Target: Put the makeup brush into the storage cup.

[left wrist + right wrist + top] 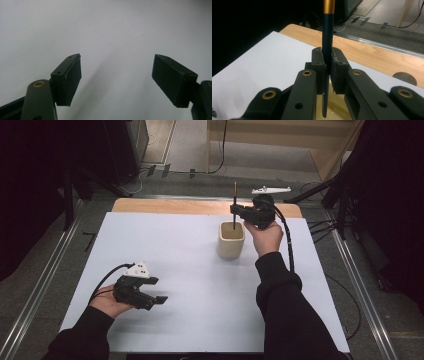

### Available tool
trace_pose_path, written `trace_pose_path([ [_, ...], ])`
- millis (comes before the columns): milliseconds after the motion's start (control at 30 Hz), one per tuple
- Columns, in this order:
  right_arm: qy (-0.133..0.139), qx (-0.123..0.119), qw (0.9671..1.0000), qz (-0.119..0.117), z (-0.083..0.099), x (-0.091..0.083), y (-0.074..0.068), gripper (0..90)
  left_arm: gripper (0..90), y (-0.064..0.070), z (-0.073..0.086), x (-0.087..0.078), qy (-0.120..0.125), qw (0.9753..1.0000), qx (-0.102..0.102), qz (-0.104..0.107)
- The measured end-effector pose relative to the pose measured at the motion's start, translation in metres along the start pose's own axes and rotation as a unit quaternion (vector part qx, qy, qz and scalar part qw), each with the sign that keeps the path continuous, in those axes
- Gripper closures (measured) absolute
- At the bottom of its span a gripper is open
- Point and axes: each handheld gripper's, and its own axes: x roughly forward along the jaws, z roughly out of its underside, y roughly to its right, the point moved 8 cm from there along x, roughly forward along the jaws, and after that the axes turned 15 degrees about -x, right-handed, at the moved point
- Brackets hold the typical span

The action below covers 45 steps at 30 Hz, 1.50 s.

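- A wide bench (165,245) covered by a white sheet, with a strip of bare pale wood along its far edge, carries the work; a person's two dark-sleeved forearms reach over it from the near side.
- The right gripper (236,210), black with a cable trailing back along the arm, is raised directly above the cup at the far middle of the bench, seemingly so the pencil can travel straight down or up through the mouth.
- The left gripper (159,298) rests low at the near left, well apart from the cup; its jaws are spread wide with only white sheet between them, so it looks idle.
- A small cream ceramic cup (231,240) with squared, rounded sides stands upright with its mouth open.
- A thin dark pencil with a gold band near its top (235,205) stands vertical, pinched at mid-shaft between the right jaws, its lower end dipping inside the cup's mouth.
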Motion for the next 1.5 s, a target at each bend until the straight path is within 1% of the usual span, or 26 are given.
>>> trace_pose_path([
  [133, 0.001, 0.005, 1.0, 0.005, 0.003, 0.003, 0.004, 83.7, 24.1, 0.0, 0.0, 0.0, 0.001, 1.0, -0.001, 0.0],
  [267, -0.002, -0.005, 0.9999, 0.011, 0.004, 0.007, 0.002, 83.7, 24.1, 0.0, 0.0, 0.0, 0.001, 1.0, -0.001, 0.001],
  [433, -0.006, -0.004, 0.9999, 0.013, 0.007, 0.011, 0.001, 83.7, 24.2, -0.001, 0.0, 0.0, 0.0, 1.0, -0.002, -0.001],
  [633, -0.016, -0.015, 0.9997, 0.015, 0.01, 0.016, 0.0, 83.6, 24.2, -0.001, 0.0, 0.0, -0.001, 1.0, -0.003, -0.001],
  [833, -0.017, -0.013, 0.9997, 0.014, 0.014, 0.017, -0.001, 83.7, 24.2, -0.001, 0.0, 0.0, -0.001, 1.0, -0.003, -0.001],
  [900, -0.009, -0.01, 0.9998, 0.014, 0.016, 0.016, -0.001, 83.6, 24.2, -0.001, 0.0, 0.0, -0.001, 1.0, -0.004, -0.001],
  [1000, -0.009, -0.004, 0.9999, 0.015, 0.023, 0.016, -0.001, 83.5, 24.2, -0.001, 0.001, 0.0, -0.001, 1.0, -0.003, -0.001],
  [1100, -0.011, -0.009, 0.9997, 0.019, 0.03, 0.016, -0.003, 83.5, 24.2, -0.001, 0.001, 0.001, -0.002, 1.0, -0.002, -0.001],
  [1200, -0.01, -0.003, 0.9998, 0.014, 0.037, 0.017, -0.005, 83.4, 24.2, -0.001, 0.001, 0.001, -0.003, 1.0, -0.002, -0.002],
  [1267, -0.008, -0.004, 0.9998, 0.016, 0.04, 0.018, -0.006, 83.4, 24.2, -0.001, 0.001, 0.001, -0.004, 1.0, -0.002, -0.002],
  [1367, -0.006, -0.003, 0.9998, 0.018, 0.044, 0.018, -0.006, 83.4, 24.2, -0.001, 0.001, 0.001, -0.004, 1.0, -0.001, -0.002],
  [1500, -0.009, -0.002, 0.9998, 0.015, 0.047, 0.018, -0.008, 83.3, 24.2, -0.001, 0.001, 0.001, -0.005, 1.0, -0.001, -0.002],
])
